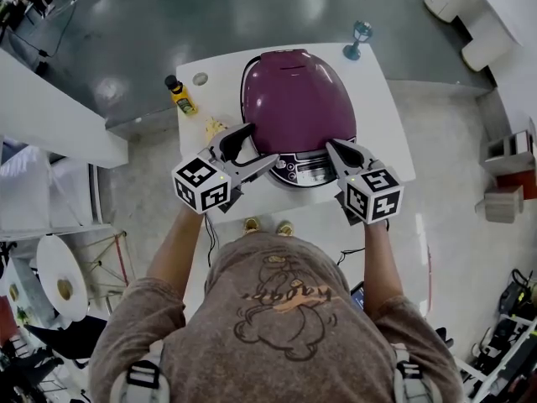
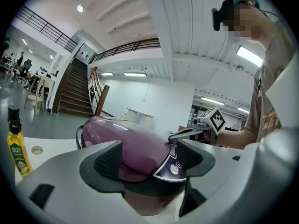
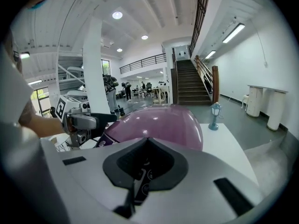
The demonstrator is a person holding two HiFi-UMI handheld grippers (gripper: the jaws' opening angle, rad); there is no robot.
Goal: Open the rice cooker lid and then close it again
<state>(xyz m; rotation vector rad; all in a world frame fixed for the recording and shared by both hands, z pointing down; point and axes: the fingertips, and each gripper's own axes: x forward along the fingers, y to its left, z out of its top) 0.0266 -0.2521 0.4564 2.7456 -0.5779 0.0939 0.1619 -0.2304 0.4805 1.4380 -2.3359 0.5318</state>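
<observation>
My left gripper [image 2: 150, 158] has its jaws spread wide with nothing clamped; between them I see the rice cooker [image 2: 126, 139]. From the head view, this gripper [image 1: 256, 145] sits at the cooker's front left edge, though I cannot tell if it touches. My right gripper [image 3: 145, 160] has its pads pressed together with nothing in them, and its tip [image 1: 336, 149] is at the front right by the control panel. The rice cooker [image 1: 294, 99] stands on the white table [image 1: 386, 124] with its purple lid down. A yellow bottle [image 1: 179, 96] stands to its left, and a small blue lantern [image 1: 359, 39] stands at the far right corner.
</observation>
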